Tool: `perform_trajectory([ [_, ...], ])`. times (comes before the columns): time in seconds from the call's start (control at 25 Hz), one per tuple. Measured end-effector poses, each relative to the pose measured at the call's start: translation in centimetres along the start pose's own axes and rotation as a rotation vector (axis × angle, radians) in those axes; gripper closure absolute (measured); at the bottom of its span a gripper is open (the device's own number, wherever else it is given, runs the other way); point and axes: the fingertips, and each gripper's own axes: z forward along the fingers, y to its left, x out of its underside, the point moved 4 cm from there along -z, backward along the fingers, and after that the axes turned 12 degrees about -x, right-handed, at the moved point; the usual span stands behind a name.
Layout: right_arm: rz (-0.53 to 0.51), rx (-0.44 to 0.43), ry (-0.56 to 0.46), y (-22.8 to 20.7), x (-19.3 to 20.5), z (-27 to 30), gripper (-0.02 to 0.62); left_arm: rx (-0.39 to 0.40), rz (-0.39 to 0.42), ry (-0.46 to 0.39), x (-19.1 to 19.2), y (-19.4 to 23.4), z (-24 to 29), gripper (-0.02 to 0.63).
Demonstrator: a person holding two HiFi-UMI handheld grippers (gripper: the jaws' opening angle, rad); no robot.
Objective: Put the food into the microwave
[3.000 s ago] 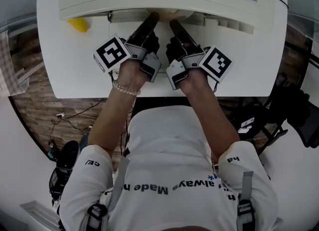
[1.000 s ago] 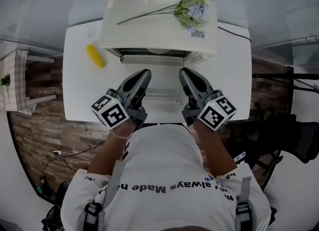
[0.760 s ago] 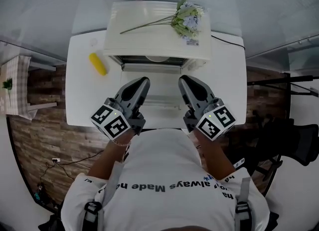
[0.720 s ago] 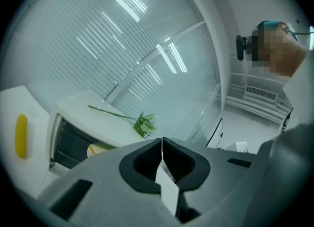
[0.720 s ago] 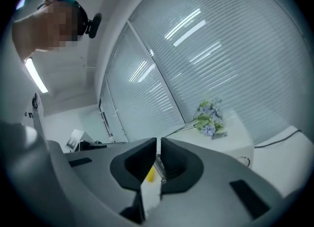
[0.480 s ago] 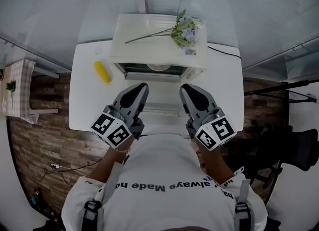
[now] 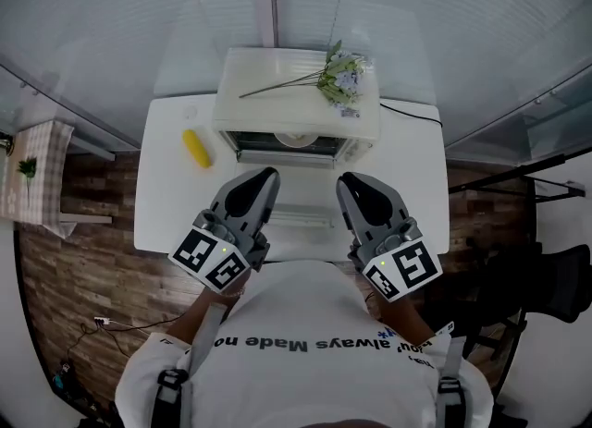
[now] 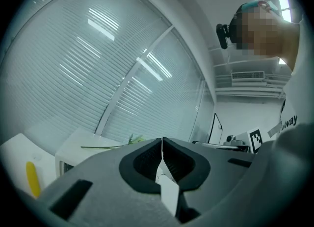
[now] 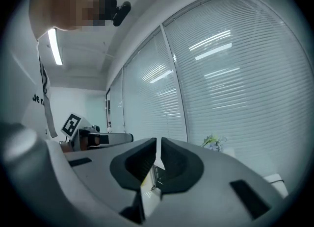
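- Yellow cob [image 7: 196, 147], head view: this seems to be the food. It lies on the white table [image 7: 162, 218] at upper left of centre, just beside the microwave [image 7: 296, 93] and well apart from both grippers. The microwave door [image 7: 296, 193] appears dropped open, and a pale round thing [image 7: 298, 139] that cannot be identified shows in the opening. A flower sprig [image 7: 338, 78] rests on top. The left gripper [image 7: 265, 177] and right gripper [image 7: 350, 182] hover over the door, holding nothing.
- Left gripper view: the left gripper [image 8: 162, 141] has its jaws pressed together with nothing between them. The cob [image 8: 32, 179] sits at lower left.
- Right gripper view: the right gripper [image 9: 158, 142] has its jaws all but touching and is also empty.
- Handling, judged: the cob is probably light and stiff, and rounded, so it is liable to roll. Opened jaws should close across its middle.
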Motion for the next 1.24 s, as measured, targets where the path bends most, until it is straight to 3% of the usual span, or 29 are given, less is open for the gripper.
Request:
perform_trajectory([
  [0.36, -0.024, -0.003, -0.004, 1.1, -1.3, -0.2, 0.563, 0.026, 0.028, -0.028, -1.5, -1.1, -0.3, 0.589],
  [1.24, -0.025, 0.009, -0.019, 1.8, -1.4, -0.6, 0.563, 0.055, -0.036, -0.008, -0.7, -1.6, -0.7, 0.589],
])
